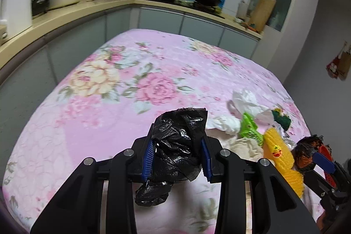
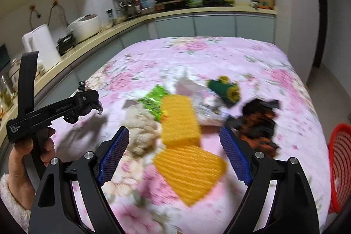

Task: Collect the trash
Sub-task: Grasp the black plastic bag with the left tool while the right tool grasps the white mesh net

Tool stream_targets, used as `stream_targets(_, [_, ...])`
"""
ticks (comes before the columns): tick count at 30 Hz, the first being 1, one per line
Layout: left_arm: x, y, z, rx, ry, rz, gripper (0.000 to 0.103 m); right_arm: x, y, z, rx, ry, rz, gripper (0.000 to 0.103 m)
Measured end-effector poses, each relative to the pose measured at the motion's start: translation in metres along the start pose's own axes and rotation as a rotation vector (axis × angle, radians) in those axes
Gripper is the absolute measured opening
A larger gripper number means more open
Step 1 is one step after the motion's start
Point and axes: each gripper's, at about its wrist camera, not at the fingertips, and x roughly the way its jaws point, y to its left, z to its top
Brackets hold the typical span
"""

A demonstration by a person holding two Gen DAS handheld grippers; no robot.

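Note:
My left gripper [image 1: 178, 135] is shut on a crumpled black plastic bag [image 1: 173, 159], held a little above the pink floral tablecloth [image 1: 105, 102]. The right wrist view shows the same left gripper [image 2: 92, 105] in a person's hand [image 2: 19, 168] at the left. My right gripper [image 2: 174, 131] stands open over a pile of trash, its blue pads [image 2: 114, 152] wide apart with two yellow corrugated foam pieces [image 2: 190, 170] below them. A black and orange crumpled wrapper [image 2: 258, 122] lies just outside its right finger. Nothing is pinched between its pads.
The pile also holds a green wrapper [image 2: 153, 100], a beige cloth [image 2: 142, 131], a green and yellow roll [image 2: 226, 89] and white tissue [image 1: 248, 102]. A red mesh basket [image 2: 340, 168] stands off the table's right edge. A kitchen counter [image 1: 65, 14] runs behind.

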Motion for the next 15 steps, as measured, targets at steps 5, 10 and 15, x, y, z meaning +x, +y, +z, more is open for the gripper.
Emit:
stream_targets(5, [-0.006, 0.016, -0.005, -0.031, -0.006, 0.029, 0.034, 0.023, 0.029, 0.005, -0.065, 0.036, 0.055, 0.070])
stream_targets(10, [-0.013, 0.025, -0.004, -0.046, -0.022, 0.048, 0.034, 0.047, 0.047, 0.007, -0.107, 0.074, 0.073, 0.062])
stream_targets(15, [-0.019, 0.026, -0.003, -0.039, -0.041, 0.060, 0.034, 0.068, 0.051, 0.006, -0.114, 0.126, 0.045, 0.051])
